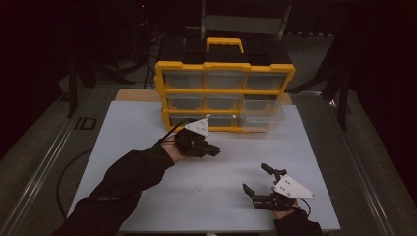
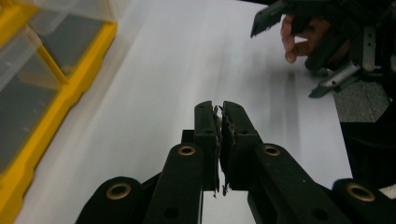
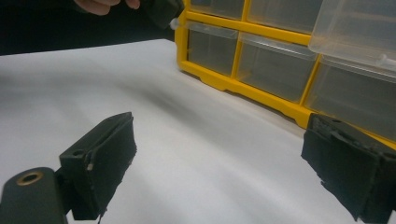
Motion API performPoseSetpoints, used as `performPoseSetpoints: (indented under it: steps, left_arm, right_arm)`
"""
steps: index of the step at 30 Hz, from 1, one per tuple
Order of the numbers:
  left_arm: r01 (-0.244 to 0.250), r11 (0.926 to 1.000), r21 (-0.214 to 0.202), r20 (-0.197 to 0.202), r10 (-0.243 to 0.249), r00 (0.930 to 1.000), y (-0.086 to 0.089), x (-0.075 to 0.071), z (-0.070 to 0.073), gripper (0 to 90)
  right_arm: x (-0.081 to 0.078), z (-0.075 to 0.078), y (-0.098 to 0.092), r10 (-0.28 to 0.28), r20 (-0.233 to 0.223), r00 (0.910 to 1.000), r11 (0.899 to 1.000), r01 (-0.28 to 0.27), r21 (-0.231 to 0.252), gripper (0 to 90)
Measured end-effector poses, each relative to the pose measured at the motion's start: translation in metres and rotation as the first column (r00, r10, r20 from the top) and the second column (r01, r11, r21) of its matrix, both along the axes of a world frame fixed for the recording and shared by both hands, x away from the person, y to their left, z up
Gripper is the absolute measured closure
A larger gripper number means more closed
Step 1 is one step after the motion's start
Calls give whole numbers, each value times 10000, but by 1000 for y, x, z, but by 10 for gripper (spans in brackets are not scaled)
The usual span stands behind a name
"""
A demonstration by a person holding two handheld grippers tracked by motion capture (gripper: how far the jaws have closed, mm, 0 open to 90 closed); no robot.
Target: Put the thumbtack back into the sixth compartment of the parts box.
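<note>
The left tool is clenched on nothing, above the white tabletop just near of the yellow drawer box at the far side. The right tool rests near right, released, jaws wide apart and empty.

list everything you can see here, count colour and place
organiser: 1, yellow frame, black top, yellow handle, back of table
drawers: 9, clear, three rows of three; the lower right ones stick out of the frame
table: 1, white top, centre
small speck: 1, pale, on the table near the front, too small to tell
left tongs: 1, black with grey plate, jaws shut, nothing seen between them, raised in front of the organiser
right tongs: 1, black with grey plate, jaws open and empty, front right of table
sleeves: 2, black, bottom edge
</note>
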State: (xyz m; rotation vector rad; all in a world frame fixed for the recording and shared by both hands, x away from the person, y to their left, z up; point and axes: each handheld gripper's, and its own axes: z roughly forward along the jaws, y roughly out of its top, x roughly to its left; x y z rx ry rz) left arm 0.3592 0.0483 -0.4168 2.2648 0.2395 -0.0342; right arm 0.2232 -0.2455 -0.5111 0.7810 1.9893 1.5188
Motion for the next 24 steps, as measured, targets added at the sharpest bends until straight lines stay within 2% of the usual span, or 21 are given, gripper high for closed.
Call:
performPoseSetpoints:
  steps: [7, 16, 24]
  left_arm:
    - [59, 10000, -30, 105, -59, 9999, -10, 5, 9, 861]
    - [93, 9998, -173, 453, -86, 9989, -22, 10, 30, 861]
    - [78, 9972, -741, 664, -28, 9978, -27, 19, 51, 861]
  right_arm:
    - [0, 0, 0, -15, 0, 10000, 10000, 15, 30, 96]
    - [0, 0, -1, 23, 60, 10000, 10000, -23, -19, 96]
    - [0, 0, 0, 19, 15, 10000, 10000, -19, 10, 96]
